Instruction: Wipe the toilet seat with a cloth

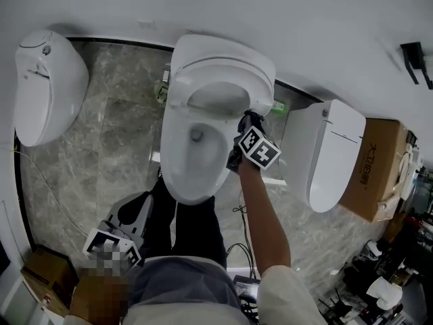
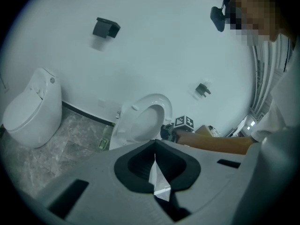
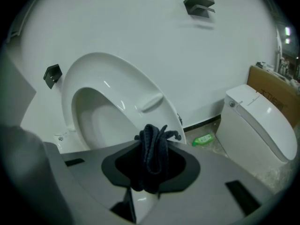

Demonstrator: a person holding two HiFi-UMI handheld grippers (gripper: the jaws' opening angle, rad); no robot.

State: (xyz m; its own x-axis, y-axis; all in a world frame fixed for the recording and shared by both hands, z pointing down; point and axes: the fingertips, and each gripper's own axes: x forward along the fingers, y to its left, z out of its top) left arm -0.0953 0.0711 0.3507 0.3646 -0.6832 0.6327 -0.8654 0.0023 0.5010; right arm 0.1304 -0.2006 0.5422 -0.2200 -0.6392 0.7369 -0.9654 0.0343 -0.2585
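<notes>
Your right hand-held gripper (image 1: 243, 122) is clamped on the dark cloth (image 3: 152, 149). The cloth bunches out past the jaws at the lower right edge of the raised toilet seat (image 3: 122, 78), above the bowl rim (image 1: 223, 161). Your left hand-held gripper (image 2: 155, 158) is closed and empty, low at your left side, well apart from the bowl. Bare floor (image 1: 115, 147) lies left of the bowl. On the right a second toilet (image 1: 335, 154) stands near, with a green bottle (image 3: 203, 139) by the wall between.

Dark letters are printed on the side of the brown box (image 1: 376, 176), but they are too small to be read.
</notes>
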